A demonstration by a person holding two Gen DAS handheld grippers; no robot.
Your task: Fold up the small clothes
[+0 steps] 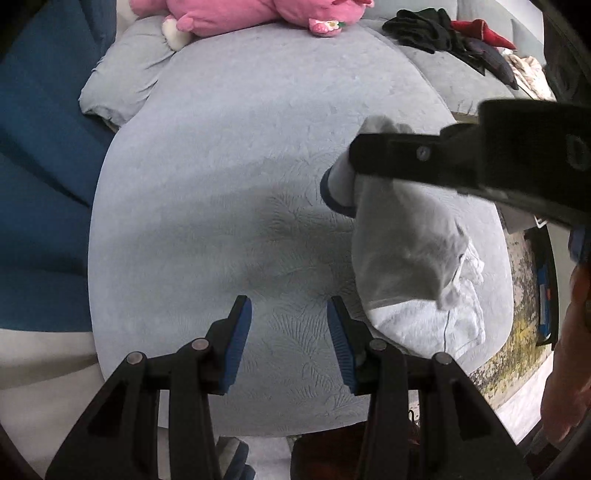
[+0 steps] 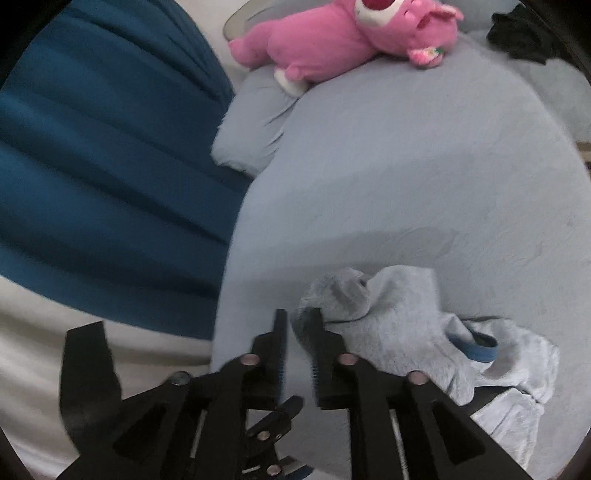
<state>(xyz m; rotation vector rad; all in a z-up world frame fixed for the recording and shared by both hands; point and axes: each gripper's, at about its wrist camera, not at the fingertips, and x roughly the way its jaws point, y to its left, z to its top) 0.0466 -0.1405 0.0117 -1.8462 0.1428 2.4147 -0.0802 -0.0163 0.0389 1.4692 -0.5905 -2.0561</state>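
Observation:
A grey sock [image 1: 399, 251] with a blue cuff hangs above the pale blue bed [image 1: 229, 155], with my right gripper [image 1: 356, 157] shut on its upper part. In the right wrist view the sock [image 2: 391, 325] bunches in front of the right gripper [image 2: 299, 336], and cloth is pinched in the narrow gap between the fingers. A second pale grey piece [image 1: 424, 332] lies on the bed under the hanging sock. My left gripper [image 1: 290, 339] hovers open over bare bedding just left of that piece and holds nothing.
A pink plush toy [image 1: 236, 14] lies at the far end of the bed beside a pillow [image 1: 122, 77]. Dark clothes [image 1: 428, 29] are piled at the far right. Blue fabric [image 1: 40, 155] borders the bed on the left. A patterned rug [image 1: 524, 295] and a hand [image 1: 565, 354] are at the right.

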